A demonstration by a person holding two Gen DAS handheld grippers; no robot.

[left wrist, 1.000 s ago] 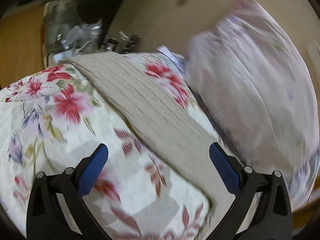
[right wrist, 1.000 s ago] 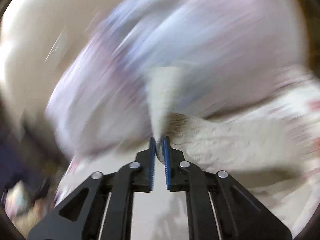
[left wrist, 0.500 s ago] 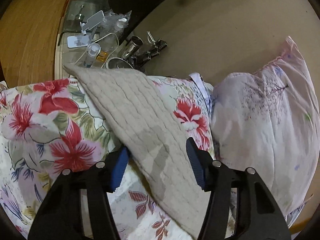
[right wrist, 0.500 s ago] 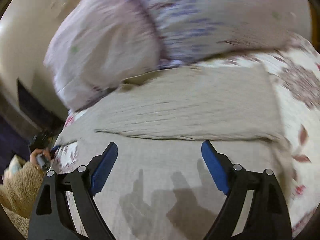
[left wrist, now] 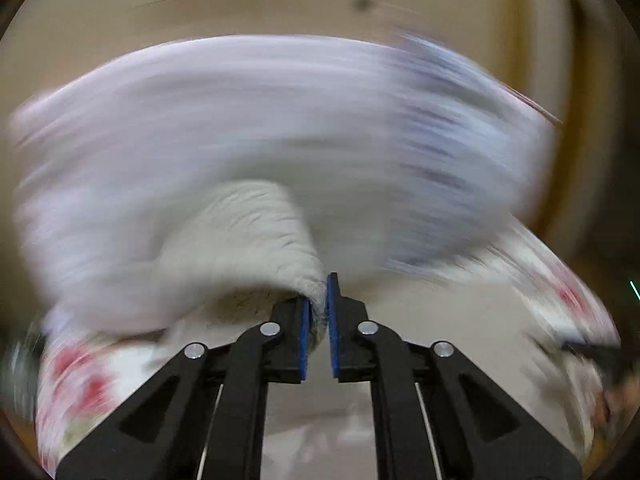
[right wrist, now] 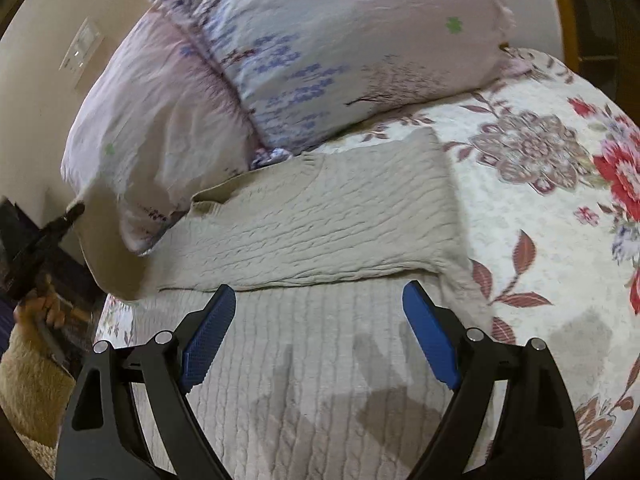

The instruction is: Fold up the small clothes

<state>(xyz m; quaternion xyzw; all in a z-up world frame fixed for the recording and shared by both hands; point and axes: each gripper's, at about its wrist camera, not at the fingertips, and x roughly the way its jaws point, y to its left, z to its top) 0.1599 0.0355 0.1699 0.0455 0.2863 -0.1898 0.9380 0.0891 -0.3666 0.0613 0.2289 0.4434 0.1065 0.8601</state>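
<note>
A beige cable-knit sweater (right wrist: pixel 320 216) lies on the floral bedspread (right wrist: pixel 532 200), one part folded over the rest. My right gripper (right wrist: pixel 320 332) is open and empty just above the sweater's near part. My left gripper (left wrist: pixel 317 316) is shut on an edge of the sweater (left wrist: pixel 248 236) and lifts it in a hump; that view is heavily blurred by motion. The left gripper also shows at the far left of the right wrist view (right wrist: pixel 36 240), held by a hand.
Two pale lilac pillows (right wrist: pixel 320 48) lean against the cream wall (right wrist: pixel 48 12) behind the sweater. A wall switch plate (right wrist: pixel 82 50) is at upper left. A wooden headboard edge (right wrist: pixel 560 8) is at the right.
My left gripper went from open over the sweater to shut on its edge and is swinging it fast. My right gripper let go of the sweater and now stands open over it.
</note>
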